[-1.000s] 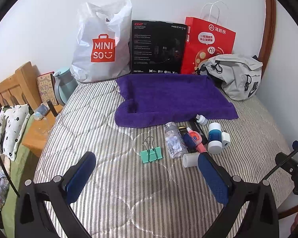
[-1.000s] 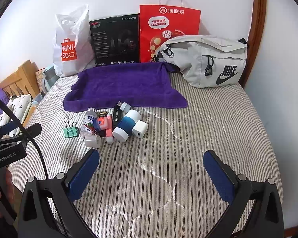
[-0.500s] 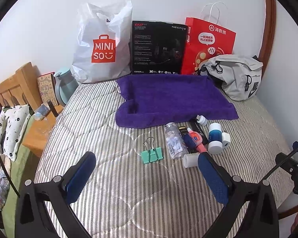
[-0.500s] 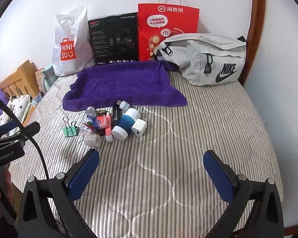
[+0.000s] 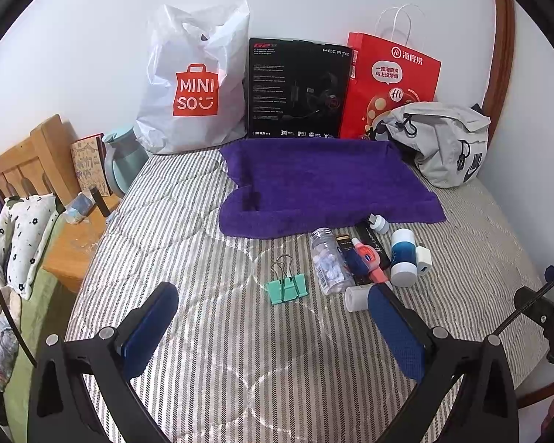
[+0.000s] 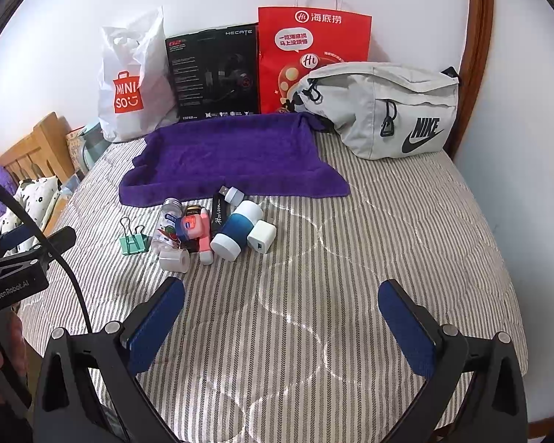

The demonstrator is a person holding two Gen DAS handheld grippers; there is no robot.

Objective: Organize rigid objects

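Observation:
A heap of small rigid items lies on the striped bed in front of a purple towel (image 5: 321,184) (image 6: 229,155). The heap holds a green binder clip (image 5: 286,288) (image 6: 132,243), a clear pill bottle (image 5: 328,262) (image 6: 168,227), a pink tube (image 6: 203,236), a white-and-blue cylinder (image 5: 402,258) (image 6: 236,230), a white charger cube (image 6: 261,236) and a white tape roll (image 5: 354,297) (image 6: 174,260). My left gripper (image 5: 273,317) is open, short of the clip. My right gripper (image 6: 280,313) is open over bare bedding, to the right of the heap.
Against the wall stand a white shopping bag (image 5: 192,81), a black box (image 5: 295,88) and a red paper bag (image 5: 391,81). A grey waist bag (image 6: 380,107) lies at the back right. A wooden nightstand (image 5: 74,251) with a teal kettle (image 5: 122,158) sits left of the bed.
The right gripper has edged forward and slightly up, so the heap and bags sit a little lower and nearer in its view. The left gripper has barely moved.

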